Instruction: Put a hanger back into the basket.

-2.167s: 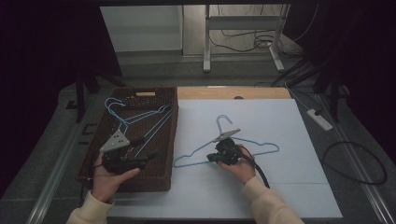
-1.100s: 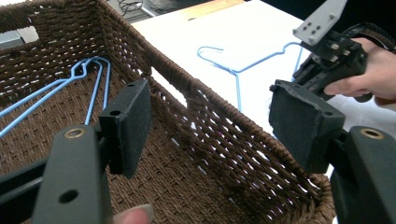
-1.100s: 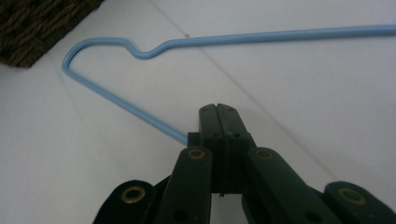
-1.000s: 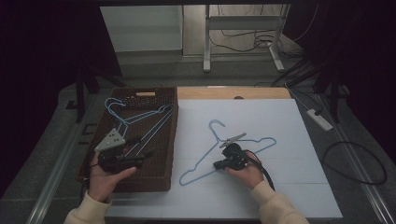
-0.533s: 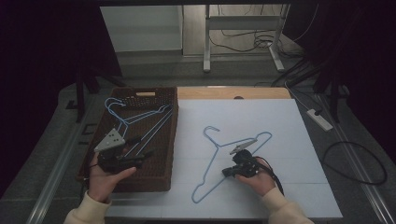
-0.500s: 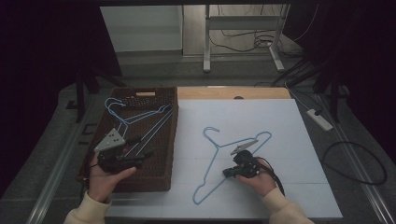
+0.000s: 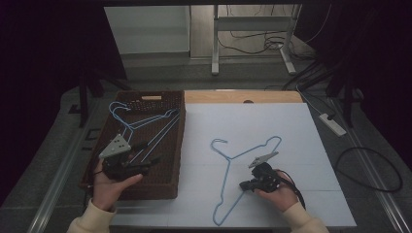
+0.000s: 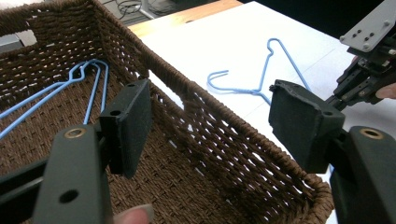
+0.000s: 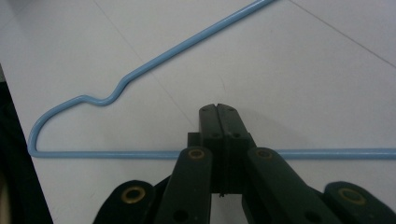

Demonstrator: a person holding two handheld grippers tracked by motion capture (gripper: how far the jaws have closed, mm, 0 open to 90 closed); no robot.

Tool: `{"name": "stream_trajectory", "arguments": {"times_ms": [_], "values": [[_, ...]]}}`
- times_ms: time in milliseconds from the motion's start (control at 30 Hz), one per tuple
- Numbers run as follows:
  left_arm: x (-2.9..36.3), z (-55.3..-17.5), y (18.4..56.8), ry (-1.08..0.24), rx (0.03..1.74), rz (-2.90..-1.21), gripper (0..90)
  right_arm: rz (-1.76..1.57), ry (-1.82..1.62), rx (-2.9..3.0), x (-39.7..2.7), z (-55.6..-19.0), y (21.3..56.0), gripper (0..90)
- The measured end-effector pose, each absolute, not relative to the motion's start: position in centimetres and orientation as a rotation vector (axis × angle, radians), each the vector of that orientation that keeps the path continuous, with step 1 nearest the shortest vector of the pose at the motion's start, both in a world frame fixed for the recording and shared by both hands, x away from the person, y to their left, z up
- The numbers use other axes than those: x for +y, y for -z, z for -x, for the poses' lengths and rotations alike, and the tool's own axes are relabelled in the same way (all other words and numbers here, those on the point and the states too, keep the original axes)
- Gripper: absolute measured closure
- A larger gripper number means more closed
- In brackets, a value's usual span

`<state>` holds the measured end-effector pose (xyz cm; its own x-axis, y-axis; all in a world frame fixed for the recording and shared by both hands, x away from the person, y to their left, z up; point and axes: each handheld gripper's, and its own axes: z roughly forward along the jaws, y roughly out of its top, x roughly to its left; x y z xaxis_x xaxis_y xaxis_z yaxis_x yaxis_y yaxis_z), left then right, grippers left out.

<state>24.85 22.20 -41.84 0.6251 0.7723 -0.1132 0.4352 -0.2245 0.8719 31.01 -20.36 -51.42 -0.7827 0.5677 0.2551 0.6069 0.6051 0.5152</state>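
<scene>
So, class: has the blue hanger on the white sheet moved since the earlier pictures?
Yes. The blue hanger has swung, its lower end now nearer the white sheet's near edge, in the right gripper.

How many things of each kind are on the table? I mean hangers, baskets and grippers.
Blue hangers: 3, one on the white sheet, two in the basket
Wicker basket: 1
Grippers: 2, left gripper open over the basket, right gripper shut on the hanger's bottom bar
Total: 6
</scene>
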Motion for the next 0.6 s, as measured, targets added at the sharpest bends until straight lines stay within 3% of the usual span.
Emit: {"name": "stream_trajectory", "arguments": {"times_ms": [267,600], "values": [[22.1,-24.8,41.9,-0.431,0.960,-1.862,30.9,0.992,0.957,-2.768,-20.5,-30.9,51.5,90.0],[21.9,-24.8,41.9,-0.431,0.957,-1.862,31.3,1.072,1.288,-2.780,-22.6,-31.4,49.1,90.0]]}}
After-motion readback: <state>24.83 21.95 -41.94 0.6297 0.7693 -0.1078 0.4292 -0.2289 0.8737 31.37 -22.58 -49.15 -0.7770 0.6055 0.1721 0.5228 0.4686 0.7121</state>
